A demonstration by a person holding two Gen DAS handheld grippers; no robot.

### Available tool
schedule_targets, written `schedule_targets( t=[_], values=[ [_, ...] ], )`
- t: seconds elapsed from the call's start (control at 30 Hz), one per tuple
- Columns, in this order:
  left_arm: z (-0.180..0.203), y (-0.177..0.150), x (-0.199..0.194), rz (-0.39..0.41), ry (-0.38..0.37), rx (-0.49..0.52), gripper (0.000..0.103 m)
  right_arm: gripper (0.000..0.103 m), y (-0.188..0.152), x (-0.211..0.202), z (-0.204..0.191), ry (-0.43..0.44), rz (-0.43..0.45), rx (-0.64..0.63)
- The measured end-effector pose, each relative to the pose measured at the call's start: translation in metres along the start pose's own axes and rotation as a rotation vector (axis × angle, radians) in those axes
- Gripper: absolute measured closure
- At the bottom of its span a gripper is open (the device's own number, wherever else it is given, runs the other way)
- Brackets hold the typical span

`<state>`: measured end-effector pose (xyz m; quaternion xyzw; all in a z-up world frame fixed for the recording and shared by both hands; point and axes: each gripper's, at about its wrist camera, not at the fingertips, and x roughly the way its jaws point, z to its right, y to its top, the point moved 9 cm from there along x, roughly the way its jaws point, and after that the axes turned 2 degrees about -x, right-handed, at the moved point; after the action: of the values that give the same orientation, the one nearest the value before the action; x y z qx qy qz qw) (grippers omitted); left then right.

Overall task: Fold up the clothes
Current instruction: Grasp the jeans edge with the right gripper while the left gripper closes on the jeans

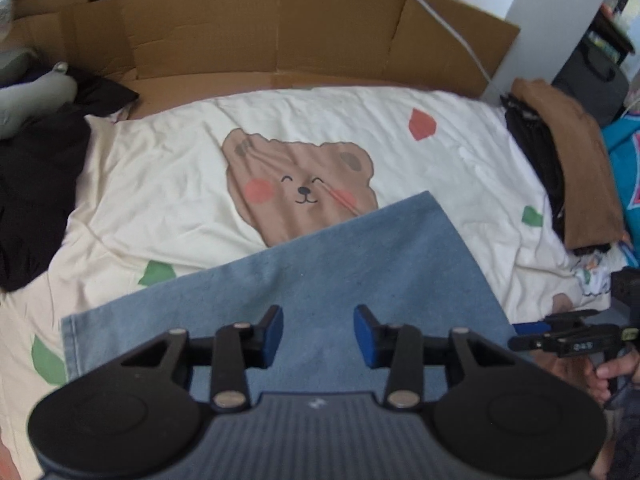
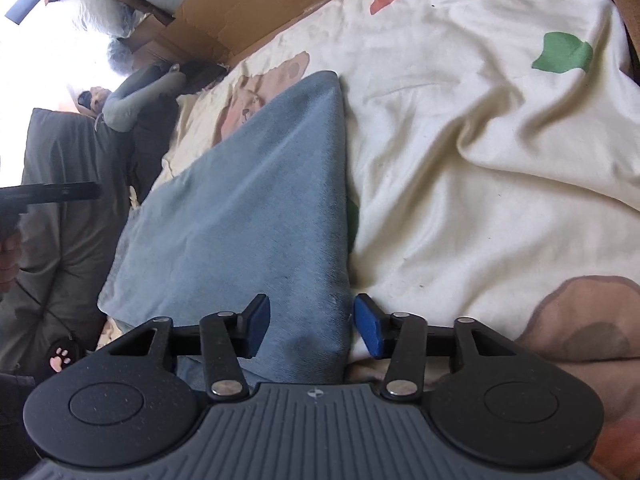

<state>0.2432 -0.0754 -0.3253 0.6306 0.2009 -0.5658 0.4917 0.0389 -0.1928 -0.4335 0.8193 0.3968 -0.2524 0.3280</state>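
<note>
My left gripper (image 1: 318,334) hangs above the folded blue denim garment (image 1: 304,280), its blue pads (image 1: 273,330) set moderately apart with nothing between them; they do not touch the cloth. My right gripper (image 2: 310,326) sits low at the near end of the same denim garment (image 2: 248,216), jaws about half open; a corner of the denim lies between the pads (image 2: 370,330), but I see a gap on both sides and cannot confirm that they press on it. The garment lies flat on the cream bear-print bedsheet (image 1: 168,184), just in front of the printed bear face (image 1: 300,188), overlapping the lower edge of that print. Its far corner points toward the flattened cardboard (image 1: 260,28) standing behind the sheet. Left of the bear face, at the sheet's edge, lies a heap of dark clothing (image 1: 36,184). Right of the bear face, at the opposite edge, a brown garment (image 1: 576,168) rests on top of black items. In the left wrist view my right hand (image 1: 612,372) shows at the lower right border, gripping the handle of its gripper. The sheet (image 2: 480,140) is creased beside the denim.
</note>
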Motion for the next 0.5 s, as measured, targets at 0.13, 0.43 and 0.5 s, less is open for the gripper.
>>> schedule_targets(
  t=[0.13, 0.43, 0.5],
  values=[
    [-0.012, -0.016, -0.006, 0.003, 0.01, -0.047, 0.061, 0.057, -0.004, -0.001, 0.005, 0.03, -0.019, 0.056],
    [-0.022, -0.041, 0.012, -0.009, -0.018, -0.099, 0.061, 0.057, -0.021, 0.0, 0.008, 0.168, -0.081, 0.201],
    [-0.023, -0.041, 0.014, -0.001, -0.023, -0.113, 0.061, 0.057, -0.023, 0.001, 0.011, 0.182, -0.071, 0.238]
  ],
)
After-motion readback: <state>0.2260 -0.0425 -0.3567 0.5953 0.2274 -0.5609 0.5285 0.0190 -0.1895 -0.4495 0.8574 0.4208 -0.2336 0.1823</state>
